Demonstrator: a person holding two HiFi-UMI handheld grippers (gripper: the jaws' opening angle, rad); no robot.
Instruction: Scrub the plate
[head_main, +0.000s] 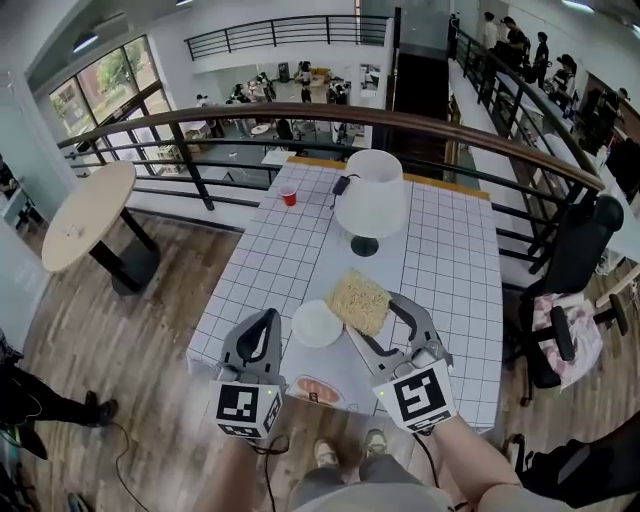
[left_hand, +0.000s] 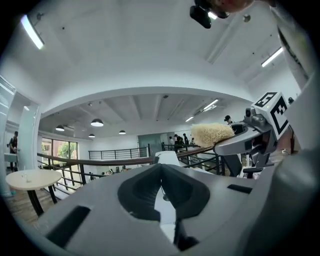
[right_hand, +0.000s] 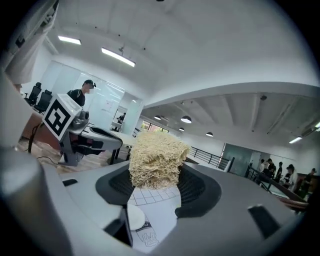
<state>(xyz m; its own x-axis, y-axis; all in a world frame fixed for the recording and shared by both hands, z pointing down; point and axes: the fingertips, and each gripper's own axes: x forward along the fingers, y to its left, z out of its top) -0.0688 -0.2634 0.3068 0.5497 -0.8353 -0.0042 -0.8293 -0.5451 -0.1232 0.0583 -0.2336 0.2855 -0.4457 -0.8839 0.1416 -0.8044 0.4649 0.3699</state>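
Round white plate (head_main: 317, 323) lies near the front edge of the white grid-patterned surface (head_main: 450, 260), between the two grippers. Left gripper (head_main: 268, 318), jaws together and empty, hangs beside it. Right gripper (head_main: 375, 315) clamps a tan fibrous scrubbing pad (head_main: 358, 300) just beside the plate.

- Head camera's up high, looking steeply down: the checked bench (head_main: 450, 250) runs away from me, with left claw (head_main: 266, 322) and right claw (head_main: 372, 315) at the bottom.
- Left claw camera sits low behind its closed jaws, tipped up at the ceiling (left_hand: 150, 60); my right claw pokes in from the right.
- Right claw camera's tilted up too, the scrub pad (right_hand: 156, 159) gripped right before the lens, left claw off to the left.
- All three catch a slice of bench.
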